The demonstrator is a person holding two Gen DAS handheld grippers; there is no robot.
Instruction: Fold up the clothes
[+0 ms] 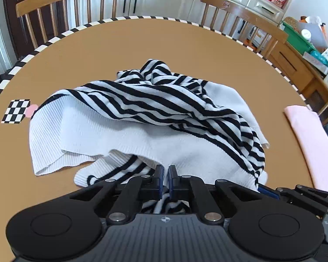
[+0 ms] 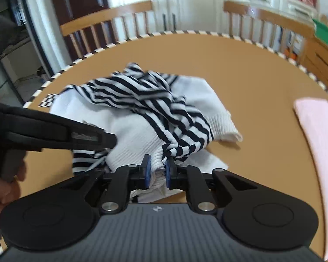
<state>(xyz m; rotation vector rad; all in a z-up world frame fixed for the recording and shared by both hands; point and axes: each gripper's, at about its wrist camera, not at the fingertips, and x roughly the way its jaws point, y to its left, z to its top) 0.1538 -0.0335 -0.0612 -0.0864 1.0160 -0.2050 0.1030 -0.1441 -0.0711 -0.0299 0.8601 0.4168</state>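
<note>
A black-and-white striped and white knit sweater (image 1: 142, 118) lies crumpled in a heap on the round brown table (image 1: 98, 50). My left gripper (image 1: 166, 174) is at the heap's near edge, its jaws nearly together with a thin fold of the sweater between them. My right gripper (image 2: 157, 170) is shut on a bunch of the sweater's white ribbed edge (image 2: 157, 159) at the near side of the heap (image 2: 142, 113). The left gripper's black body (image 2: 54, 133) shows at the left of the right wrist view.
A folded pink cloth (image 1: 310, 144) lies at the table's right edge, also in the right wrist view (image 2: 317, 131). A checkerboard marker (image 1: 16, 113) sits at the left. Two wooden chairs (image 1: 70, 4) stand behind the table. Cabinets and a cluttered sideboard (image 1: 306, 50) are beyond.
</note>
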